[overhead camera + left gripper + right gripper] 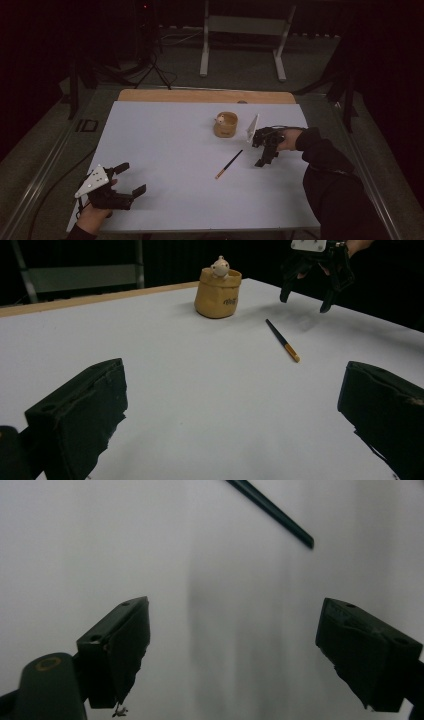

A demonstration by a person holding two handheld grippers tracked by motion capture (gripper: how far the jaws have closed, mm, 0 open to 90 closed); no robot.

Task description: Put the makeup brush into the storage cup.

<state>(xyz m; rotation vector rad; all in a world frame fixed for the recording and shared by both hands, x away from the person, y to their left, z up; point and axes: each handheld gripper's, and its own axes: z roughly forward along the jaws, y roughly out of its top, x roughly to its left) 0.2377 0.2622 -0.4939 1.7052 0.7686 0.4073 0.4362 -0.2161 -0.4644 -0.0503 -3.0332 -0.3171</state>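
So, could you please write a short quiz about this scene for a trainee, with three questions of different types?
1. True or false: the right gripper is shut on the pencil.
2. Multiple choice: where does the small figure sit? A) on the bare table beside the pencil; B) inside the tan holder; C) between the jaws of the left gripper.
3. Fill in: the pencil's orange end points toward the person's ____ gripper.

Key
1. False: its jaws stand wide apart above the white table, and the pencil lies free beside it.
2. B
3. left
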